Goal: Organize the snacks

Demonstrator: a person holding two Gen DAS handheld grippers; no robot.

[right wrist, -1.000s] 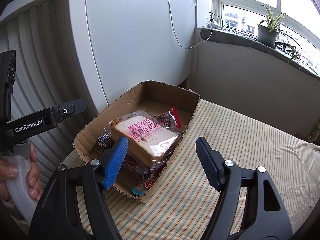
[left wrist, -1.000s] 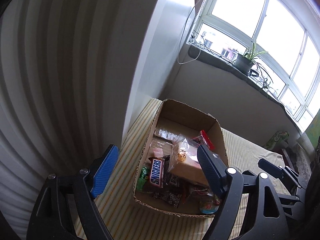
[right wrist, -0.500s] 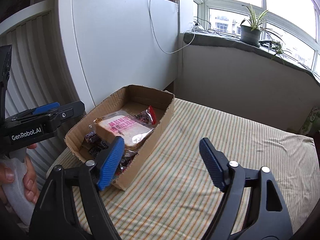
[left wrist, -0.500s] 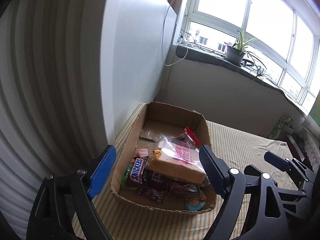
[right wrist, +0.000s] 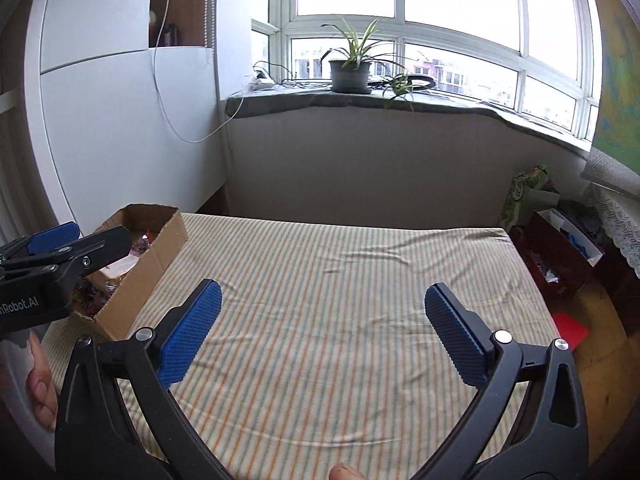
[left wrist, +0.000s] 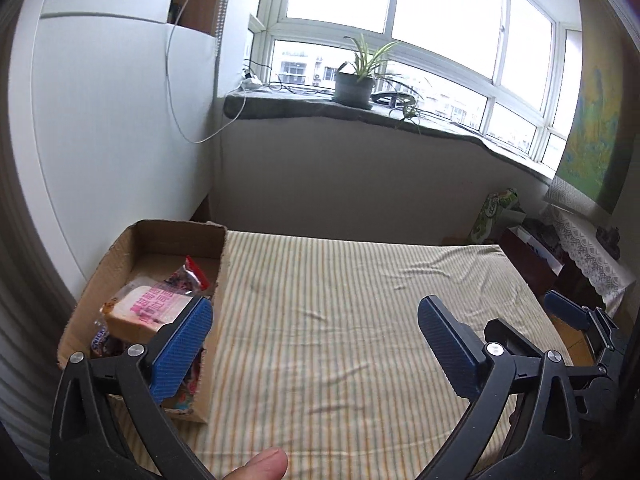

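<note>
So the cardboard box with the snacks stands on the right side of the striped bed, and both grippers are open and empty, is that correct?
Not quite: the cardboard box stands on the left side of the striped bed, as the left wrist view shows. The left gripper and right gripper are indeed open and empty.

A striped sheet [left wrist: 340,320] covers the bed, lightly wrinkled toward its far right corner. Behind it, a potted plant [left wrist: 354,86] stands on the grey window sill [left wrist: 288,102] below the wide window [left wrist: 400,20], and a white cable [left wrist: 180,92] hangs down the white wall on the left. A green patterned bag [right wrist: 524,194] sits by the bed's far right corner, and a red item [right wrist: 570,330] lies on the wooden floor beside the bed.
</note>
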